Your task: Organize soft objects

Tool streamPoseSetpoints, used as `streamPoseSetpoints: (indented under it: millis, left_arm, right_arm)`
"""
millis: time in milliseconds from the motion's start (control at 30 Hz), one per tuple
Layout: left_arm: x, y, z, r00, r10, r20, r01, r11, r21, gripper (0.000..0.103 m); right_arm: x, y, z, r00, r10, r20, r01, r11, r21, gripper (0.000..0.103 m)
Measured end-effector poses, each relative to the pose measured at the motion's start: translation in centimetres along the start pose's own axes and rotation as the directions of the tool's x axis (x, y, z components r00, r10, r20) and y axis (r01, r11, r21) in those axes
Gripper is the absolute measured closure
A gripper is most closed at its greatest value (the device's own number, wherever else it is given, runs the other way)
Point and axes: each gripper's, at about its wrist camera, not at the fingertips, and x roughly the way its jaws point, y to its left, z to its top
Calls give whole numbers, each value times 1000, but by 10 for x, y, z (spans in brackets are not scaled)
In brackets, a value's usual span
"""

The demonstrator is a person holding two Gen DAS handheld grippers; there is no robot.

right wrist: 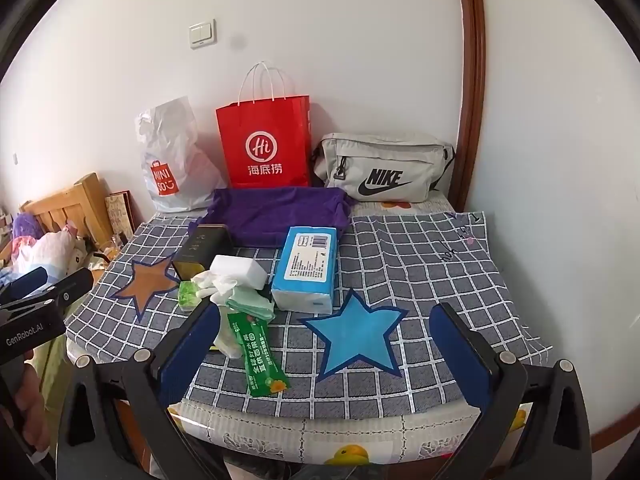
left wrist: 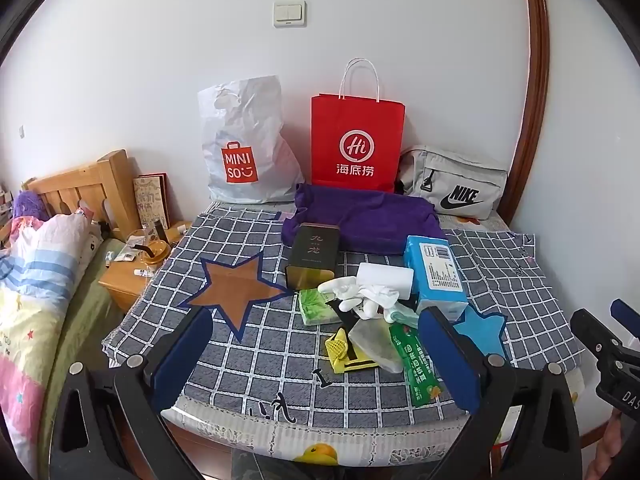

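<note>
A table point(right wrist: 400, 432) carries a grey checked cloth point(right wrist: 420, 264) bearing a brown star point(right wrist: 146, 280) and a blue star point(right wrist: 356, 336). On the cloth lie a purple towel point(right wrist: 276, 212), a dark tin point(left wrist: 314, 256), a blue tissue pack point(right wrist: 308, 268), a white block point(right wrist: 240, 270), white gloves point(left wrist: 360, 294) and a green sachet point(right wrist: 260, 356). At the wall stand a white plastic bag point(left wrist: 244, 144), a red paper bag point(left wrist: 356, 144) and a grey pouch point(right wrist: 384, 168).

Two wrist views, angled down, near the checked cloth point(left wrist: 248, 364) (shared, left and right offset)
</note>
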Motion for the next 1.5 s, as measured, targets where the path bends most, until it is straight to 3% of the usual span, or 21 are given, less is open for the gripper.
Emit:
streamPoseSetpoints:
  millis: [1500]
  left_arm:
    - [-2,0,-1,1000,1,2,-1,1000,0,0]
  right_arm:
    - [-4,1,2,999,14,36,-14,1000,3,0]
